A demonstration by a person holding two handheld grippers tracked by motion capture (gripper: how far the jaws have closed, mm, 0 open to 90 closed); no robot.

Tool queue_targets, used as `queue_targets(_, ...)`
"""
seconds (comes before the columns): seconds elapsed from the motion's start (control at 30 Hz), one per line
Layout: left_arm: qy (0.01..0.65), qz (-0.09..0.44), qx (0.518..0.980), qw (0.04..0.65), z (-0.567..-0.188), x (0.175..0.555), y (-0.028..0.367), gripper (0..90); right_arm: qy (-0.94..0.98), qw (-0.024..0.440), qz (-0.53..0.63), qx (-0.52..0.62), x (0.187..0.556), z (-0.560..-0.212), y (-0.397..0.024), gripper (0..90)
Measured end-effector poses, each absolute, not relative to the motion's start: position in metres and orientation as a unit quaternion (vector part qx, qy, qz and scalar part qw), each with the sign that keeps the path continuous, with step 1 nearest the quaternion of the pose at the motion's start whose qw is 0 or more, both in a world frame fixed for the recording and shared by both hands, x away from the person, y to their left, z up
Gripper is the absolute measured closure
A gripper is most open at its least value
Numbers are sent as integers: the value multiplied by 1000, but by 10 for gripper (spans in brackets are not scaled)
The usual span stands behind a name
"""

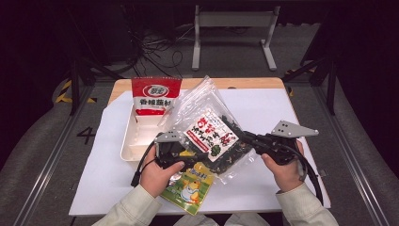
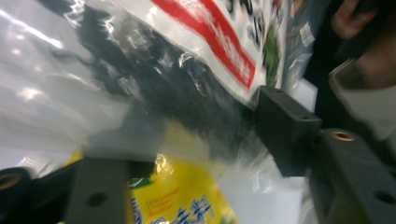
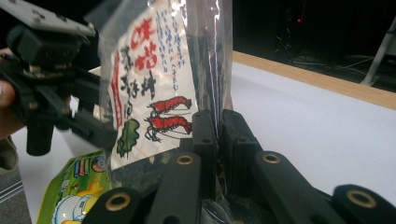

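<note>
The right gripper (image 3: 217, 135) pinches the clear seaweed bag's (image 1: 211, 132) edge, holding it above the table (image 1: 282, 117) (over a yellow snack packet (image 1: 190, 188)) so the half-open left gripper (image 1: 176, 150) straddling it can grip.

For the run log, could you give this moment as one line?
right gripper: shut on seaweed bag | left gripper: at bag, grip unclear | yellow packet: beneath

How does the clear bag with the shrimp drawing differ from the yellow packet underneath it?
The clear bag is see-through with dark contents; the yellow packet is opaque, with a cartoon chick. The clear bag is bigger and held up, with the right gripper shut on it; the yellow packet lies flat. Both are sealed food packs.
</note>
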State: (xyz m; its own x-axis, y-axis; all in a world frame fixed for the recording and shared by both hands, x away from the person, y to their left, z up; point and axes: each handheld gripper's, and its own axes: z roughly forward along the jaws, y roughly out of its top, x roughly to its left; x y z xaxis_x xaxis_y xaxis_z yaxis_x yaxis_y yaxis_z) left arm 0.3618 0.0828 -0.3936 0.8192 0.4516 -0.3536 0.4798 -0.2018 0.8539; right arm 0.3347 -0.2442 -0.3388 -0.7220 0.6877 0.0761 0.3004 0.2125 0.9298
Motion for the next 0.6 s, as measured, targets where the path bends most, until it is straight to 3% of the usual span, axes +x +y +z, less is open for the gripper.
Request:
queue_targets(0.23, 284, 25, 760, 585, -384, 360, 90, 587, 784, 169, 501, 326, 338, -349, -239, 829)
queue_targets(0.3, 275, 14, 750, 601, -381, 357, 91, 676, 792, 167, 487, 327, 339, -353, -238, 827)
queue_targets(0.6, 223, 39, 760, 610, -365, 349, 94, 719, 794, 163, 494, 314, 338, -352, -241, 793)
